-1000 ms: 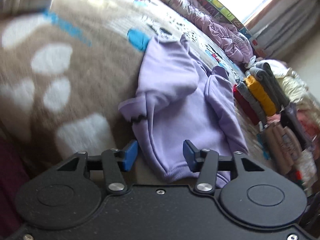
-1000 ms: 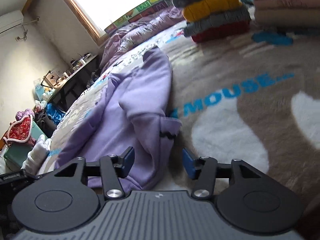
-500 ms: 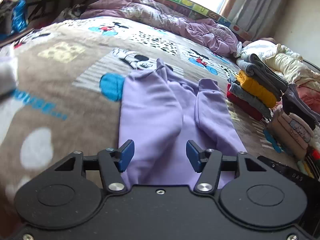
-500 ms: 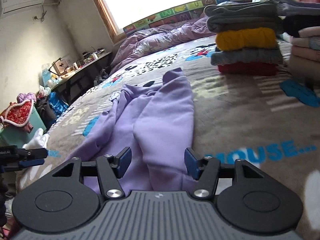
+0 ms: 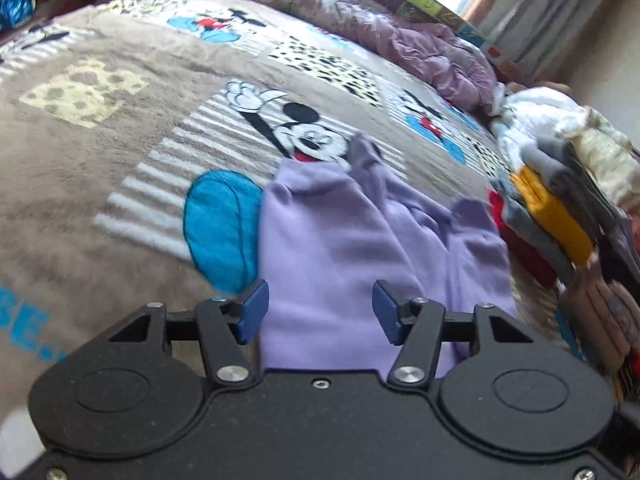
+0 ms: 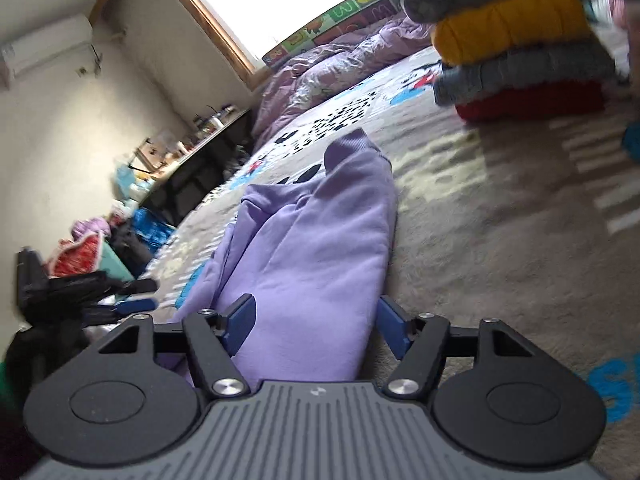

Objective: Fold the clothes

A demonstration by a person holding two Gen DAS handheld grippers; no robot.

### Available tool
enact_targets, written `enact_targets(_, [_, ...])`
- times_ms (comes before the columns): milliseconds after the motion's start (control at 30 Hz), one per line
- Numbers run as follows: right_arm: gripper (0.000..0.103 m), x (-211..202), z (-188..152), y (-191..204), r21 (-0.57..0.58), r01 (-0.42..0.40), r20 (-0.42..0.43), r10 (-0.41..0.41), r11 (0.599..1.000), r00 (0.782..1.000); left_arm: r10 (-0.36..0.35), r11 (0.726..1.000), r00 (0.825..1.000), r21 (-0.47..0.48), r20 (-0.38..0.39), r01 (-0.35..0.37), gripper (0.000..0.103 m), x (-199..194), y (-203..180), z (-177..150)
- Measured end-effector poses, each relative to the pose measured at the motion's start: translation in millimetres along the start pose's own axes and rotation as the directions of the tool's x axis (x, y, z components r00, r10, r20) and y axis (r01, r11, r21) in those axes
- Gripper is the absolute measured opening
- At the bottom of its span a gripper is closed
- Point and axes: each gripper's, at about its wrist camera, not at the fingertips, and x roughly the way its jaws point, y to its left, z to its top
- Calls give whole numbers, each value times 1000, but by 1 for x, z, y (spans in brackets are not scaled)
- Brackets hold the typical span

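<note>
A lilac sweatshirt (image 5: 344, 256) lies partly folded lengthwise on the Mickey Mouse blanket (image 5: 100, 184). My left gripper (image 5: 320, 312) is open, with the garment's near left part between its blue pads. In the right wrist view the same sweatshirt (image 6: 316, 248) runs away from me. My right gripper (image 6: 316, 324) is open and straddles the garment's near right edge; whether the pads touch the cloth I cannot tell. The left gripper shows at the left of the right wrist view (image 6: 132, 306).
A stack of folded clothes (image 5: 560, 224) stands on the bed to the right of the sweatshirt, also in the right wrist view (image 6: 520, 48). A purple quilt (image 5: 392, 32) lies at the bed's far end. A cluttered desk (image 6: 192, 152) stands beside the bed.
Both grippers have swung round and come to the near end of the sweatshirt, staying open. The sleeve with its dark-trimmed cuff seen earlier now lies folded in on the body.
</note>
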Motion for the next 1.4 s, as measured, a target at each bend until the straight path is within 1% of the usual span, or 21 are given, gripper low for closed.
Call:
enact_targets(67, [67,6,-6,-11,16,8,-12,-8,1000,1000,-7,1000,1000,-23,-11,6,56,18,12,12])
enact_targets(133, [67,12,-7,-19,55,6,-24,-4,998,1000,5,999,1000,-36,-21,-6,56,35,20,20])
enact_targets(300, [70,20,-4,-31,103,-34,0,34,994,999,-1,999,1000,-52,-28,-1,55,67,33,38])
enact_targets(400, [76,21,-6,-31,84,-51,3,51,995,999,-14,999,1000,-49,-21,13,52,77,34,45])
enact_targets(467, [85,23,-8,-26,48,-59,-2,59,997,998,-13,999,1000,-41,-21,12,49,82,33,48])
enact_targets(500, [88,25,-9,-23,27,-62,-9,62,998,998,-11,999,1000,-36,-19,11,45,84,33,50])
enact_targets(567, [98,27,-11,-18,-16,-68,-23,67,998,997,-4,1000,1000,-25,-19,4,31,88,31,51])
enact_targets(600, [100,28,-12,-15,-37,-71,-30,70,997,997,3,1000,1000,-20,-20,-3,16,89,31,52])
enact_targets(633, [102,28,-12,-14,-44,-76,-35,74,996,997,9,1000,1000,-19,-22,-9,8,89,31,52])
enact_targets(700, [102,27,-12,-15,-37,-86,-35,85,996,996,-4,999,1000,-32,-7,4,3,83,33,53])
enact_targets(900, [103,25,-13,-14,-44,-90,-29,89,995,996,10,1000,996,-9,85,-9,3,34,31,61])
enact_targets(1033, [103,24,-15,-14,-46,-92,-19,91,995,996,49,999,991,17,128,-52,3,0,34,66])
enact_targets(1133, [103,23,-16,-13,-53,-88,-11,88,995,996,76,997,985,19,157,-79,3,-21,43,69])
enact_targets(1333, [103,22,-18,-13,-62,-87,5,88,994,996,150,987,969,30,198,-159,3,-46,65,72])
enact_targets(1400, [103,21,-19,-13,-62,-90,10,90,994,996,175,983,963,17,204,-183,3,-53,75,72])
